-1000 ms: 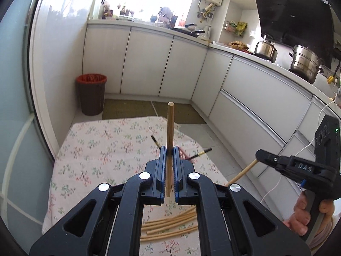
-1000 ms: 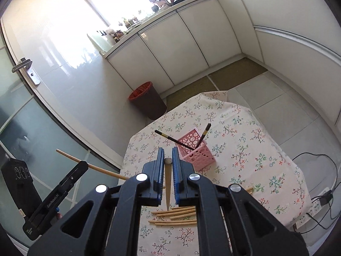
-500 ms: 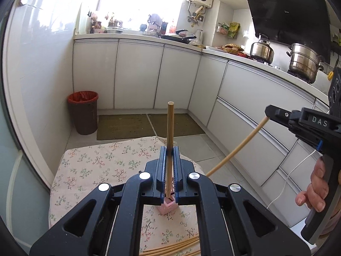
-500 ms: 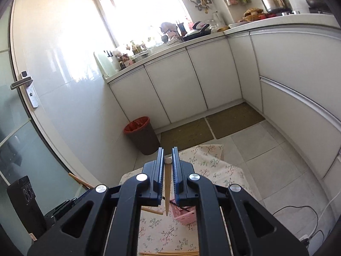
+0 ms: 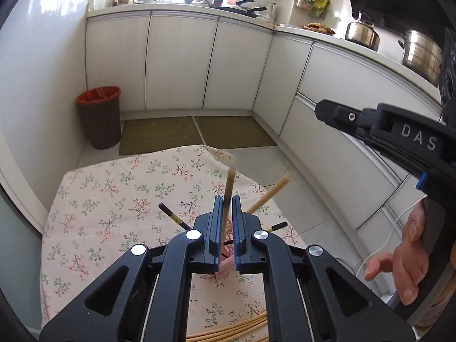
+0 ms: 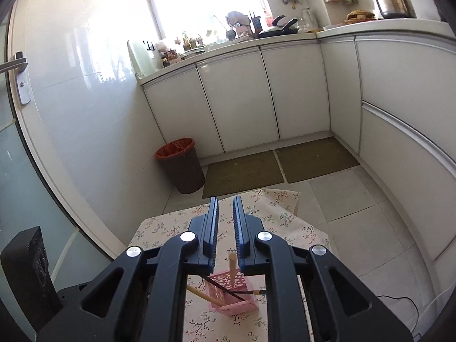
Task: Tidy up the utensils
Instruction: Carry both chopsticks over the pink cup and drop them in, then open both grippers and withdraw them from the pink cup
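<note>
the left gripper [image 5: 226, 211] has its jaws slightly apart with a blurred wooden chopstick [image 5: 229, 188] between them, the right gripper [image 6: 226, 213] stands open and empty, and below its fingertips the pink basket [image 6: 232, 293] on the floral tablecloth [image 6: 282, 222] holds chopsticks upright and leaning.

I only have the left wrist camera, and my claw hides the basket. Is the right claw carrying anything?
Observer: No. The right wrist view shows the right claw open, with nothing between its fingers.
Operator: What's in the basket?
Observer: The pink basket holds a wooden chopstick standing nearly upright, just below that claw.
Operator: Anything else in there?
Observer: Dark chopsticks cross inside it.
</note>
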Available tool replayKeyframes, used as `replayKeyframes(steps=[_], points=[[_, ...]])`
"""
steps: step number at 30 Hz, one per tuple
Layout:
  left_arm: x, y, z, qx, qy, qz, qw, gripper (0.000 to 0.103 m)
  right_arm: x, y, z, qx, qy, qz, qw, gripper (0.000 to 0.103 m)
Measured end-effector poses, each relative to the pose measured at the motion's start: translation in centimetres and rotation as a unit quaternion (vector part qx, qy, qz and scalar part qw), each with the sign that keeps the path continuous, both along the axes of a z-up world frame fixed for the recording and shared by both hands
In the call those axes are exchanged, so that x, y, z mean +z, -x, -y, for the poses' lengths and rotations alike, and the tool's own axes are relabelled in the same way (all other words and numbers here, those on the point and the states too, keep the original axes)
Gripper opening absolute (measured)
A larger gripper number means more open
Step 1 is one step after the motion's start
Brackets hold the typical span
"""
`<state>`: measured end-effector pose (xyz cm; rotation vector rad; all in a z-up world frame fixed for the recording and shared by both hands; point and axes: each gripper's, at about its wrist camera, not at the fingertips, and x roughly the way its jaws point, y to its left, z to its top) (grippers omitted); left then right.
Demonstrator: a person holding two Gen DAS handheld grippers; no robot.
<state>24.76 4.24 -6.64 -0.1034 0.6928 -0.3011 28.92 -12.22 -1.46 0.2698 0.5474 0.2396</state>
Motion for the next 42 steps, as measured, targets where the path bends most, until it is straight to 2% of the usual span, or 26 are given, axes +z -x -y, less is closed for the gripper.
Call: replayKeyframes(steps=[1,5,7,11,13,18,19,20,23,26,29,32,34,35,37,39,40,41,42], points=[[0.1,0.1,-0.1,0.002,0.005,0.002,1.0000,0.007,-0.1,0.2,0.2,-0.003,0.000,0.000,1.000,0.023],[1.3,0.8,-0.4,0.002,0.013,0.012,0.9998,0.009,0.2,1.7,0.7,-0.011,0.011,0.007,1.000,0.025],[1.9,1.3,-0.2,0.000,0.016,0.016,0.9997,0.012,0.4,2.8,0.7,-0.015,0.019,0.010,1.000,0.032],[3.1,3.3,0.0,-0.003,0.021,0.030,0.9993,0.018,0.5,5.3,0.6,-0.026,0.043,0.022,0.998,0.035],[3.6,4.4,0.0,-0.004,0.022,0.037,0.9991,0.021,0.6,6.5,0.8,-0.029,0.042,0.025,0.998,0.044],[4.4,7.4,-1.0,0.011,0.016,0.048,0.9986,0.040,0.2,9.3,1.2,-0.030,0.031,0.024,0.999,0.062],[4.4,8.0,-1.4,0.017,0.016,0.046,0.9987,0.048,-0.1,9.8,1.1,-0.028,0.031,0.023,0.999,0.066],[4.2,8.5,-1.9,0.023,0.014,0.040,0.9988,0.058,-0.5,10.4,1.0,-0.024,0.031,0.021,0.999,0.067],[3.1,10.0,-3.5,0.049,0.004,0.022,0.9986,0.072,-2.3,11.7,0.2,-0.007,0.043,0.009,0.999,0.076],[1.1,11.0,-5.5,0.073,-0.001,-0.019,0.9972,0.080,-5.4,13.0,-0.9,0.011,0.054,-0.015,0.998,0.080],[-1.8,11.7,-7.8,0.102,0.002,-0.076,0.9919,0.087,-9.3,13.4,-1.3,0.025,0.026,-0.076,0.996,0.080],[-6.0,11.6,-10.1,0.123,0.021,-0.167,0.9781,0.087,-13.8,13.1,-0.6,0.027,-0.041,-0.173,0.984,0.080],[-9.7,11.2,-11.7,0.140,0.045,-0.245,0.9582,0.087,-16.6,13.0,0.0,0.024,-0.081,-0.235,0.968,0.080],[-11.0,11.1,-12.3,0.153,0.063,-0.268,0.9491,0.087,-17.8,12.9,0.3,0.020,-0.094,-0.259,0.961,0.080],[-14.1,11.1,-13.9,0.188,0.114,-0.317,0.9227,0.086,-19.3,13.3,0.4,0.015,-0.104,-0.283,0.953,0.080],[-16.9,11.1,-14.8,0.214,0.162,-0.360,0.8933,0.084,-19.9,13.6,0.5,0.013,-0.100,-0.285,0.953,0.080],[-18.1,11.0,-15.1,0.222,0.181,-0.375,0.8819,0.079,-20.0,13.7,0.6,0.014,-0.096,-0.283,0.954,0.080],[-18.8,11.0,-15.1,0.227,0.192,-0.383,0.8744,0.070,-19.8,13.7,0.7,0.015,-0.094,-0.282,0.955,0.080],[-19.6,10.9,-15.2,0.233,0.201,-0.392,0.8672,0.066,-19.9,13.7,0.9,0.016,-0.093,-0.280,0.955,0.080]])
